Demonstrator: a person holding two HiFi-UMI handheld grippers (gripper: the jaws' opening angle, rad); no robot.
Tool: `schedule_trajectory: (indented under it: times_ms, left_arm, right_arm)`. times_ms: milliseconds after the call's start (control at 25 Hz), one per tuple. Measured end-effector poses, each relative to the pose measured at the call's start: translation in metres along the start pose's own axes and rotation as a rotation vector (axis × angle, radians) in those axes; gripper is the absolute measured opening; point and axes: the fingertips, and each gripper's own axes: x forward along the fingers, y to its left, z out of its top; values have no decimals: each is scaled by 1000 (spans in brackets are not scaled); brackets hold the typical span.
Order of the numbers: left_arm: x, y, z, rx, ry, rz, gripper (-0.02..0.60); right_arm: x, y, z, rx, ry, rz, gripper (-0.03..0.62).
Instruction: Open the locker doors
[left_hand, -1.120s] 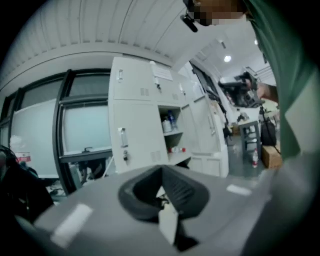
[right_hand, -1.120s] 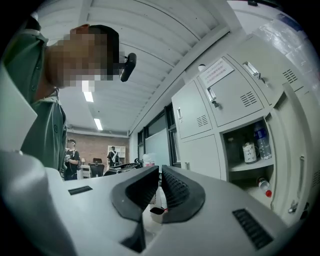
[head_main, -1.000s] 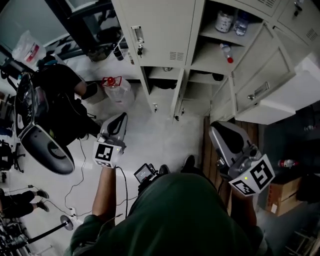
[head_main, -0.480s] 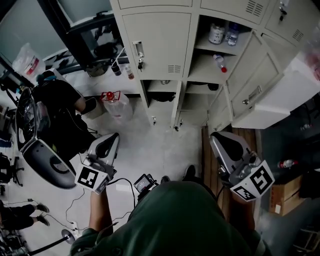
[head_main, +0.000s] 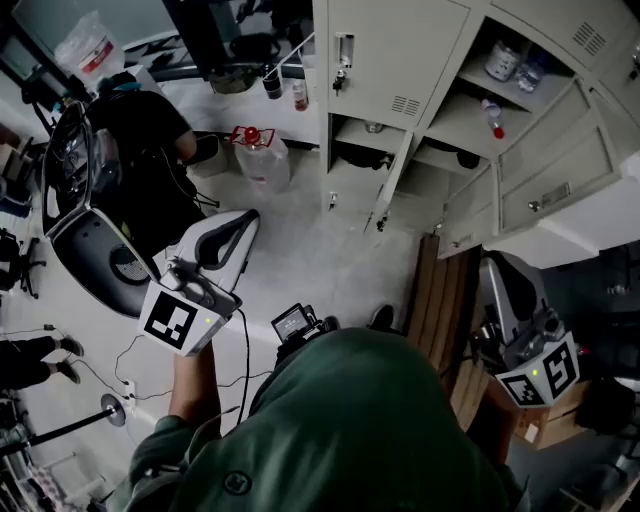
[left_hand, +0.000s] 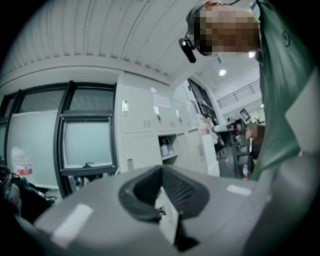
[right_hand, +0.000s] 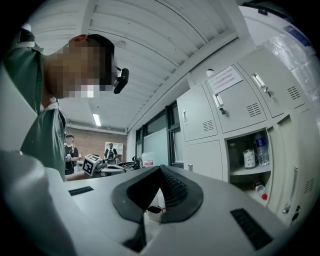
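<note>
The grey lockers (head_main: 385, 50) stand at the top right of the head view. One upper door is closed, with a handle (head_main: 343, 50). Beside it an open compartment (head_main: 505, 65) holds bottles, and lower doors (head_main: 555, 170) hang open. My left gripper (head_main: 243, 218) is shut and empty over the floor, well short of the lockers. My right gripper (head_main: 497, 262) is shut and empty too, low at the right near the open doors. In the left gripper view (left_hand: 161, 169) the lockers (left_hand: 145, 125) are far off. The right gripper view (right_hand: 160, 168) shows the bottle shelf (right_hand: 252, 152).
A water jug with a red cap (head_main: 262, 155) stands on the floor before the lockers. At left are an office chair (head_main: 90, 230) and a person in black (head_main: 140, 130). A wooden pallet (head_main: 440, 300) and a cardboard box (head_main: 545, 420) lie at right.
The head view has swung, so the lockers now sit further right. My left gripper has come up toward the middle left. The right gripper has dropped to the lower right edge.
</note>
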Motion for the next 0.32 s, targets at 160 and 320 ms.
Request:
schedule_trajectory:
  times_ms: [160,320]
  left_arm:
    - [-3,4,-11,-40,3,20,0]
    - [-3,8,-18,-60,-7,21,0]
  right_arm:
    - [9,4,-7,13,26,18,5]
    - [19,10,-10,8,39,34,5]
